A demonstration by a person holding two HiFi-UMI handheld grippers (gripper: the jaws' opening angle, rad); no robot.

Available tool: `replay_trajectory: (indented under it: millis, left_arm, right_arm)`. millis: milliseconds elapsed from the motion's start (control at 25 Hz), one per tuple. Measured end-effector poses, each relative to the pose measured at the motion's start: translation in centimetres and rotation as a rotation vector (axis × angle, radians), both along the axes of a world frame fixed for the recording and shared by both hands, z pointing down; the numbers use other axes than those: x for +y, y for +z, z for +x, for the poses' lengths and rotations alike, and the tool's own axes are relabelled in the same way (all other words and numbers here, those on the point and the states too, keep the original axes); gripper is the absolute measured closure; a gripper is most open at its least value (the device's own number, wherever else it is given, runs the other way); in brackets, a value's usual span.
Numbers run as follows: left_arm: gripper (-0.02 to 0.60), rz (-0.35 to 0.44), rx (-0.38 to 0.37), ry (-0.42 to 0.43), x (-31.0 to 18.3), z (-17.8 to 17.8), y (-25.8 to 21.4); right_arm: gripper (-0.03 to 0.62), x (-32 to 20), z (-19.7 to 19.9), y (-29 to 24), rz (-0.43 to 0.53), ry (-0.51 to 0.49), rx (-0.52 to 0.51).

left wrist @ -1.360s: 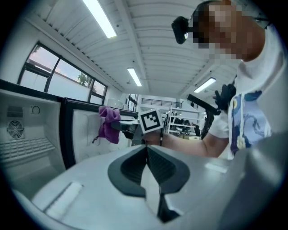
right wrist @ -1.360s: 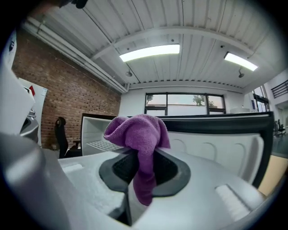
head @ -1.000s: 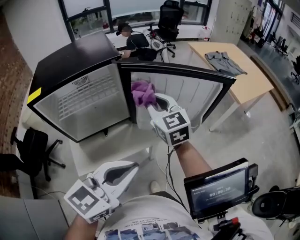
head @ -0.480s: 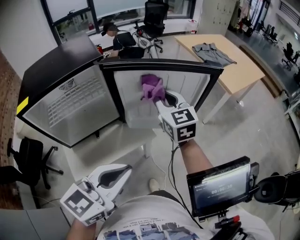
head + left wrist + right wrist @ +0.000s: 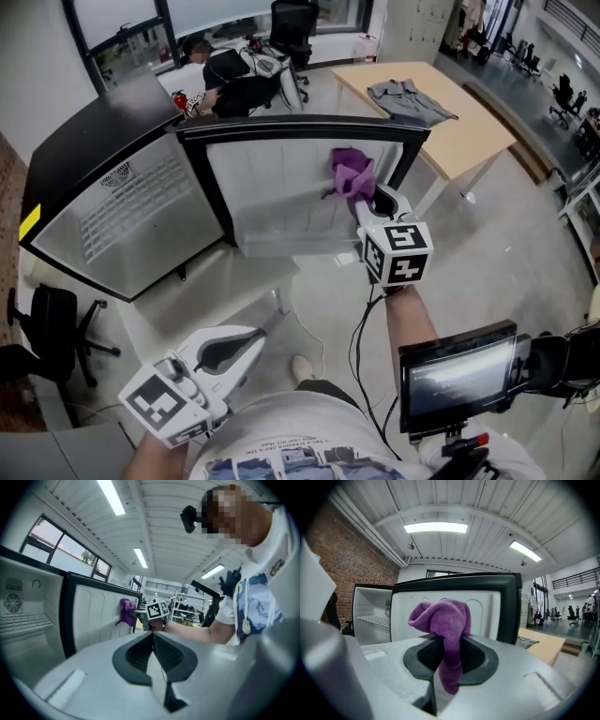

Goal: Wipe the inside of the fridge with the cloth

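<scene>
Cloth (image 5: 350, 172) slid rightward; right hand-held gripper (image 5: 364, 200) pinches it.

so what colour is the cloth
Purple cloth, clearest in the right gripper view.

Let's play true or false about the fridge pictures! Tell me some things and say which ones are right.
1. The right tool holds a cloth. True.
2. The cloth is green. False: it is purple.
3. The fridge door is shut. False: it stands open.
4. The left tool holds a sponge. False: it is shut on nothing.
5. A grey garment lies on the table. True.
</scene>
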State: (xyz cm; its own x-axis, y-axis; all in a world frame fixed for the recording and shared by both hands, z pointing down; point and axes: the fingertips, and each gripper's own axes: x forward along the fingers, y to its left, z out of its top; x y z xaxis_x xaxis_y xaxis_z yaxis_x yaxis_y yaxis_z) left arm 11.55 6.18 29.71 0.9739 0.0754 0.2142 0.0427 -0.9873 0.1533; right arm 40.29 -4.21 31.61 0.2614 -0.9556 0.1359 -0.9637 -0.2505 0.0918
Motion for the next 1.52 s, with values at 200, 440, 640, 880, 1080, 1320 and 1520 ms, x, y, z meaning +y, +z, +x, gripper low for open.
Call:
replay_trajectory:
  millis: [200,440,640,880,1080,1320,1520]
  left_arm:
    - [0.574,-0.007,0.001,0.012,0.2,0.2,0.3]
    - [0.574,-0.009,-0.005,0.008,0.6,0.1,0.4]
    - [0.574,-0.021,-0.004,-0.034,0.6,-0.5,0.0]
    - [0.574,-0.055,-0.019,-0.132,0.2,-1.8,-0.3]
    - [0.574,-0.051,-0.026,-0.220,-0.8,-3.2,-0.3]
    - [0.574,-0.060,-0.029,-0.261,-1.3,-3.5,-0.4]
    - [0.574,-0.059,-0.036,-0.200,-1.0,-1.5,0.0]
  right_arm:
    - [0.522,1.8,1.5,0.7,-0.015,0.053,-0.007]
    - [0.522,0.7,-2.4,1.0,0.007,-0.069,-0.010]
    - [0.522,-3.4,-9.5,2.5,-0.010,-0.261,-0.005]
    - [0.520,-8.6,-16.3,4.7,-0.028,-0.428,-0.024]
    - [0.522,-11.3,-18.5,6.5,-0.041,-0.483,-0.013]
    - [0.520,-11.0,-16.4,7.9,-0.053,-0.428,-0.025]
    - [0.520,-9.2,-12.0,7.6,-0.039,-0.326,-0.020]
